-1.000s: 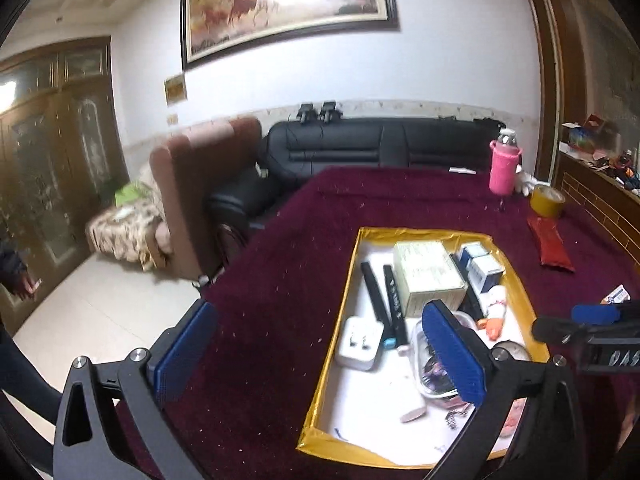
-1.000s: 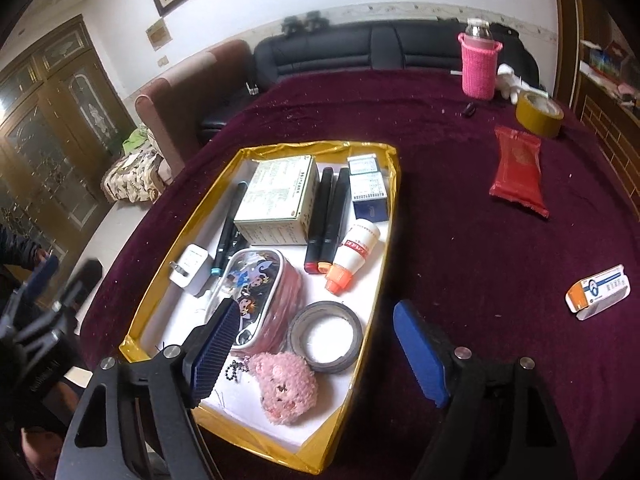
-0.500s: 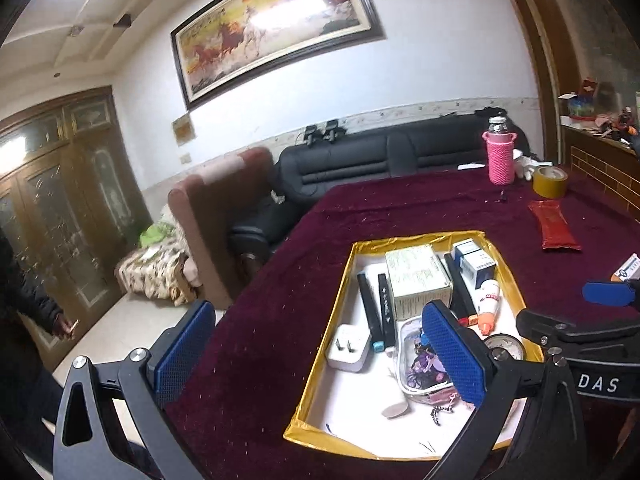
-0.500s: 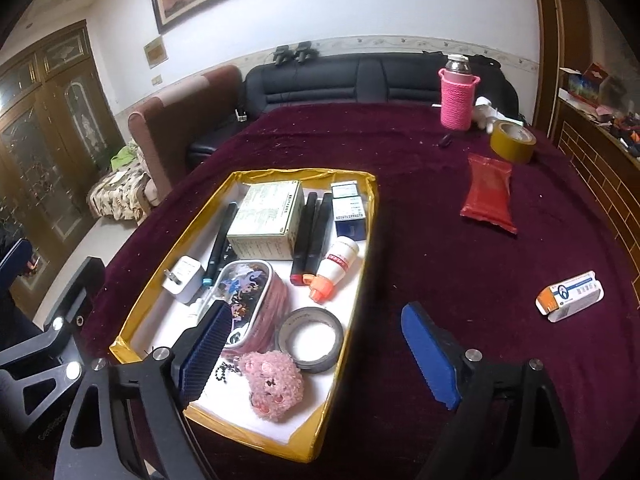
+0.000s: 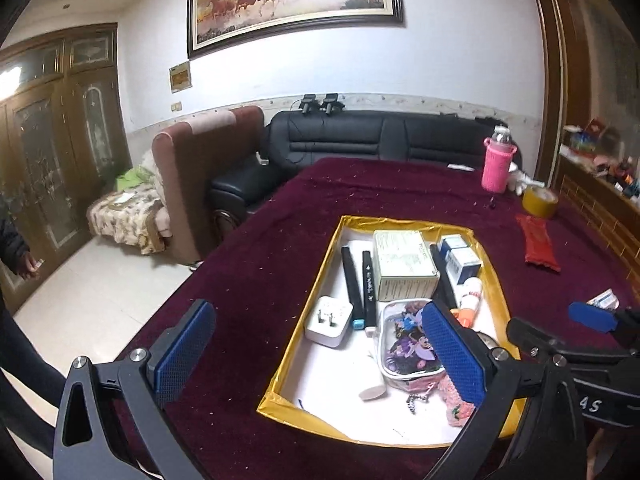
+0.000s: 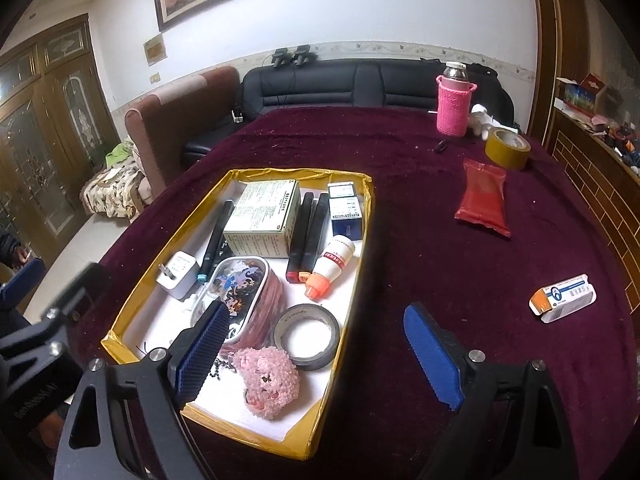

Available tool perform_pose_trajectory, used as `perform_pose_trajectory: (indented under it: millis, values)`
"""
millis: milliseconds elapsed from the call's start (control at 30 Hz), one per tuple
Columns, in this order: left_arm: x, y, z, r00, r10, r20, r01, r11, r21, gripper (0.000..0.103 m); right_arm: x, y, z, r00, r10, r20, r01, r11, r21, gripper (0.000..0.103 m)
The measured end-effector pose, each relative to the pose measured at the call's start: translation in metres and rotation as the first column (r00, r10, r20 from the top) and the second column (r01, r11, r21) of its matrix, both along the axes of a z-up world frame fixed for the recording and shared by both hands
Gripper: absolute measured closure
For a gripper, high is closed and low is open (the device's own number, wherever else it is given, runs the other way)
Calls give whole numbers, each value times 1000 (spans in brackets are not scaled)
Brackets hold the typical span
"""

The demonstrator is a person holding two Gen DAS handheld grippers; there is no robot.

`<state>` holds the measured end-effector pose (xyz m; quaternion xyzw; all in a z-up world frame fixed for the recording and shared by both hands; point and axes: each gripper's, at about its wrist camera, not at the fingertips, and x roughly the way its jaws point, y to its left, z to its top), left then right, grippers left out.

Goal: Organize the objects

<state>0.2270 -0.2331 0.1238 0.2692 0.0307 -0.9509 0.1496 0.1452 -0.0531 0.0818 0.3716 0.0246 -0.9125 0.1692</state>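
Observation:
A yellow-rimmed tray (image 6: 362,216) on the dark red tablecloth holds a green-white box (image 6: 262,220), black markers (image 6: 310,232), a white charger (image 6: 178,274), a clear cartoon pouch (image 6: 240,288), a grey tape roll (image 6: 306,336), a pink plush (image 6: 270,384), a white bottle with an orange cap (image 6: 332,264) and small blue-white boxes (image 6: 346,208). My right gripper (image 6: 316,312) hangs open over the tray's near right corner, holding nothing. My left gripper (image 5: 316,320) stands open at the tray's (image 5: 316,280) near left side, also holding nothing.
Outside the tray, on the right, lie a red packet (image 6: 482,204), a yellow tape roll (image 6: 506,148), a pink-sleeved bottle (image 6: 454,104) and an orange-white medicine box (image 6: 562,298). A black sofa (image 6: 360,84) and a brown armchair (image 5: 200,168) stand beyond the table. A person's hand (image 5: 26,268) shows at far left.
Both views have tipped up and show more of the wall. The right jaws have spread a little wider. Nothing in the tray has moved.

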Motion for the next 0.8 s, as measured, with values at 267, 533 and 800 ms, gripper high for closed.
perform_pose_trajectory:
  millis: [267, 533, 800]
  values:
    - [-4, -25, -11, 1000, 1, 27, -4, 993, 115, 0, 3, -17, -2, 994, -48, -100, 64, 985, 161, 8]
    - [4, -38, -13, 995, 102, 25, -103, 992, 75, 0, -7, -42, -9, 996, -33, -82, 50, 975, 218, 8]
    - [5, -50, -18, 984, 166, 58, -169, 984, 54, 0, -8, -60, -10, 998, -15, -54, 26, 978, 206, 7]
